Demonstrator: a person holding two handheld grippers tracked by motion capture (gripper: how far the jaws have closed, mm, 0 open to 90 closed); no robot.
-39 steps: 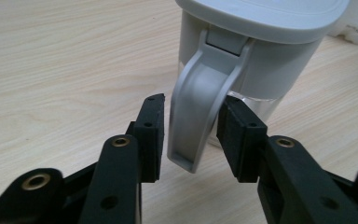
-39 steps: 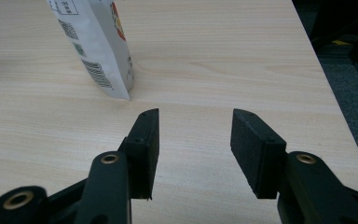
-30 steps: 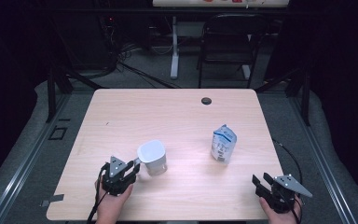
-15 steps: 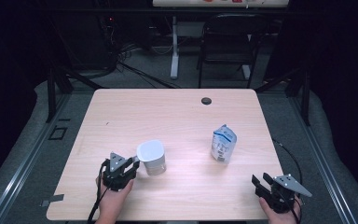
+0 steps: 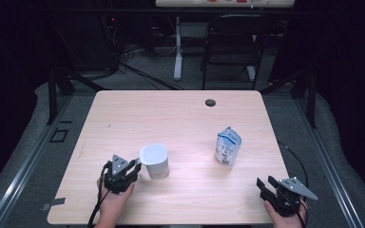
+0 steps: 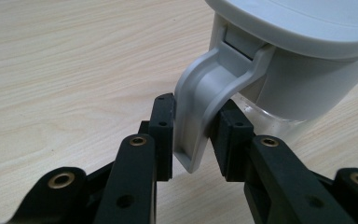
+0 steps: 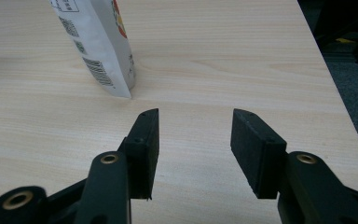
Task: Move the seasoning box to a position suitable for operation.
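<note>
Our two grippers, the left gripper (image 5: 135, 165) and the right gripper (image 5: 264, 184), are black, each with a grey three-cornered plate on top. We see shiny brass rings and small screws on the jaws. A black cable (image 5: 96, 209) trails from the left one.

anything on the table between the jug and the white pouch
No, bare wood lies between the jug and the pouch, as the high view shows.
</note>
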